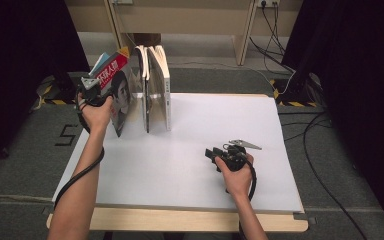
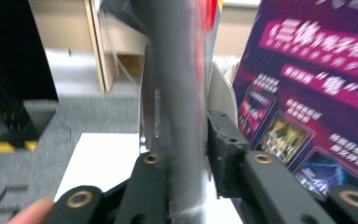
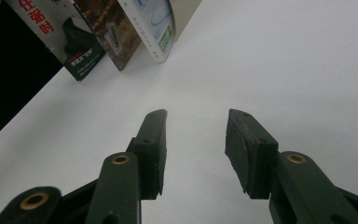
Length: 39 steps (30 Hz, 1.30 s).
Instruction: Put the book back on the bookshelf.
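red-covered book gripped at the left end of a standing row

a red-covered book with a portrait on its front is held tilted at the far left part of the white table top, leaning away from the rest of the row. it is pinched by the left gripper, whose jaws are closed on the book's edge; in the left gripper view the blurred grey edge is seen clamped between the two black jaws. just beside it, two more books are stood upright, spines toward the person, and a purple cover with printed pictures is seen close at the right of the left gripper view.

the right gripper is held low over the middle of the table top, well apart from the books. its jaws are spread, with only bare white surface between them. the lower corners of the three books are seen at the top left of the right gripper view.

grey floor is seen around the table.
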Available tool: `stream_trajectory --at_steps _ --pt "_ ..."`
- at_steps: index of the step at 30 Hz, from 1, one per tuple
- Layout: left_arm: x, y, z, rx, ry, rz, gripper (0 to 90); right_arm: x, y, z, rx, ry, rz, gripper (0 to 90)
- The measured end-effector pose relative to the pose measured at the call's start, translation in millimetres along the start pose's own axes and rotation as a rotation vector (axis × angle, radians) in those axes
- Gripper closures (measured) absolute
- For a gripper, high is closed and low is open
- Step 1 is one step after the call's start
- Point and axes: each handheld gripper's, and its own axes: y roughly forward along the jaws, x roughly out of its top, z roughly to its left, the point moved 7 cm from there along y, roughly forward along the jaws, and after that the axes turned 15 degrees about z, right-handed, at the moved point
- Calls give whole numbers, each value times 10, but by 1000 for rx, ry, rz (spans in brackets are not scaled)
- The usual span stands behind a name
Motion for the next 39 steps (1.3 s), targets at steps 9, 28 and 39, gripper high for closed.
stream_trajectory --at_steps 9,28,39 --pt "83 -66 -89 -104 25 24 861 -9 19 -6 1 -1 13 586" --pt "-1 -13 179 -81 30 -172 847 -25 53 -15 0 4 20 586" --pt "-22 4 154 -29 99 -158 798 -27 52 -2 3 6 22 587"
